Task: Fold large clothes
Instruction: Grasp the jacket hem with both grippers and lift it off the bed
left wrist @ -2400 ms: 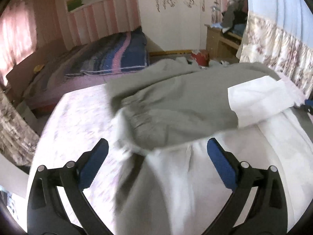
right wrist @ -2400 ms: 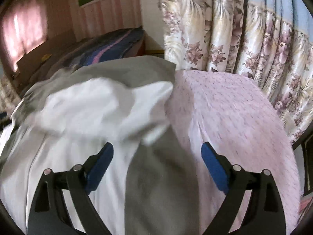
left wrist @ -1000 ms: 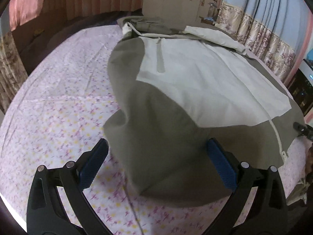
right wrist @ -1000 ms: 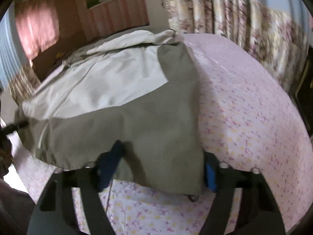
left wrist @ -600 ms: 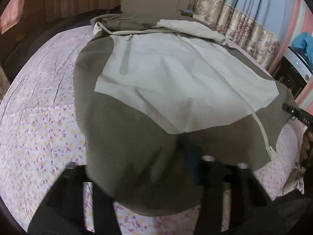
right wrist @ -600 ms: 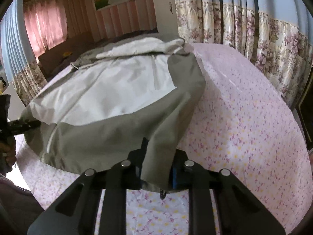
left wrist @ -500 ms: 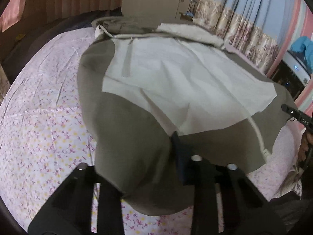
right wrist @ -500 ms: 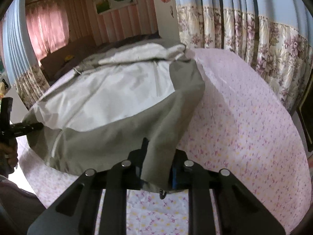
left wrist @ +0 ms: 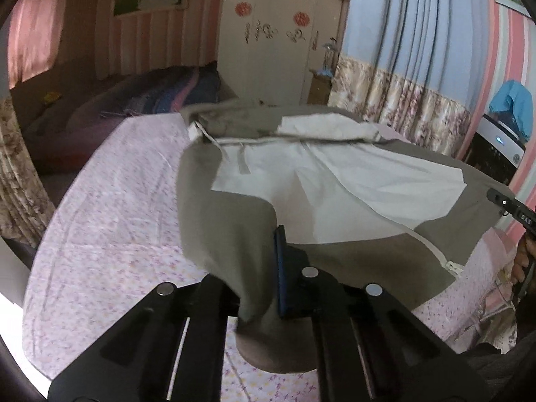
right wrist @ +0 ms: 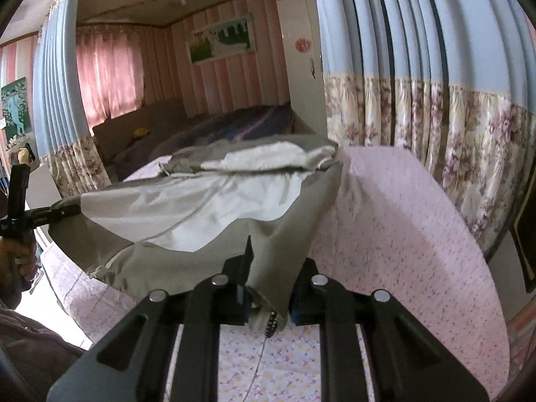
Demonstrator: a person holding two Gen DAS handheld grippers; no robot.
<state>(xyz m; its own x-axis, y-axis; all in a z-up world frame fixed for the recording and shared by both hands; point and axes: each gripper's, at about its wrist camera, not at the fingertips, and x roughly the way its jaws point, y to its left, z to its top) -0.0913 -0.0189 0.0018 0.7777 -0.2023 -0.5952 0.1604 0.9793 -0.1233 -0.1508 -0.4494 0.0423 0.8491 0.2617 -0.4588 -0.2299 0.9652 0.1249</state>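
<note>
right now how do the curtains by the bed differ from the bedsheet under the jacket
The curtains hang upright in pleats; the bedsheet lies spread flat over the bed. The curtains are plain blue on top with a band of big flowers below; the bedsheet is pink all over with tiny flowers. Nothing rests on the curtains, while the jacket lies on the bedsheet. Both are floral cloth.

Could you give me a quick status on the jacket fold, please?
Left tongs shut on jacket hem. Right tongs closing on the other corner. Hem off bed. Nothing blocking.
</note>
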